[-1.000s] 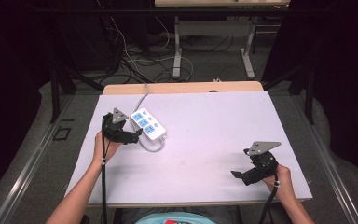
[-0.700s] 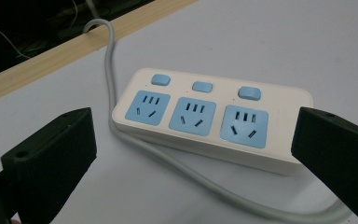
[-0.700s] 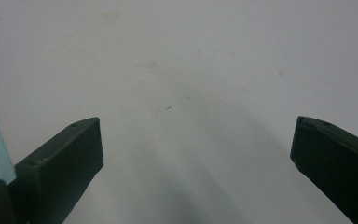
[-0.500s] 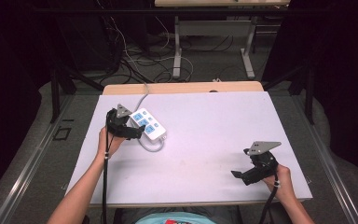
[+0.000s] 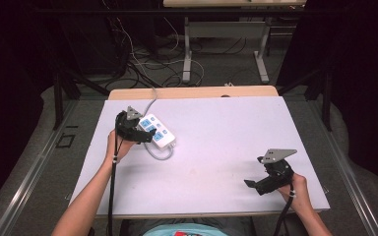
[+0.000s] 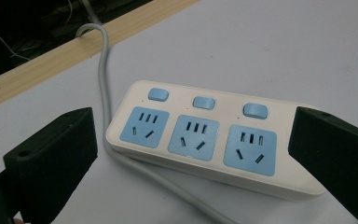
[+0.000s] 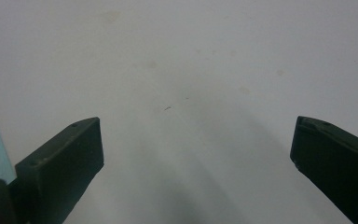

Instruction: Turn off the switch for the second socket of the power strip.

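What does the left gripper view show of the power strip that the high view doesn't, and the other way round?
The left gripper view gives the detail of the power strip: three blue sockets in a row, a blue switch above each, and the open jaws standing at either end of it without touching. The high view gives the wider table, the right gripper near the person's edge, and both hands. Both show the white strip, its grey cable running toward the table's wooden far edge, and the left gripper open.
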`<action>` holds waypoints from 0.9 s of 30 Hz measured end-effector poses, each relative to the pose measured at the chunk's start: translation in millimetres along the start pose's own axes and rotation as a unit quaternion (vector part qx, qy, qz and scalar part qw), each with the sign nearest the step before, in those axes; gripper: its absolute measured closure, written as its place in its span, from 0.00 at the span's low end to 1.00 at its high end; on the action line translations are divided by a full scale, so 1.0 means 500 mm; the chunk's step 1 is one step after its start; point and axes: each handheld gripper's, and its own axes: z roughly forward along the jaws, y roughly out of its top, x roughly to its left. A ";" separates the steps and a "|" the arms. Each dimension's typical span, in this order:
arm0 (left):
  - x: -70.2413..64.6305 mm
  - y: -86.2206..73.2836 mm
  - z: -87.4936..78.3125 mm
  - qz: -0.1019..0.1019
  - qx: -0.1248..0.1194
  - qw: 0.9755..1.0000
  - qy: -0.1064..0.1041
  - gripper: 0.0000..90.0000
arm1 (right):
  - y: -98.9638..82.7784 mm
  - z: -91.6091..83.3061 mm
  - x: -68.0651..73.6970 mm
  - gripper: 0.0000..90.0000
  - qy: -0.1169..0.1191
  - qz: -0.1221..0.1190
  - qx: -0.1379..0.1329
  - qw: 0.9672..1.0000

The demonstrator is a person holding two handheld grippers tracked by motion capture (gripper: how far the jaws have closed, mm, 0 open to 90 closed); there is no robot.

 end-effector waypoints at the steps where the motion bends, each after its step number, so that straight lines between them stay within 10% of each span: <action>1: 0.000 0.001 0.001 -0.002 0.002 1.000 -0.002 0.02 | 0.000 0.000 0.000 0.02 0.000 -0.001 0.000 1.000; 27: 0.013 0.025 0.050 -0.010 0.009 1.000 -0.009 0.28 | 0.000 -0.003 0.000 0.02 0.001 -0.003 0.000 1.000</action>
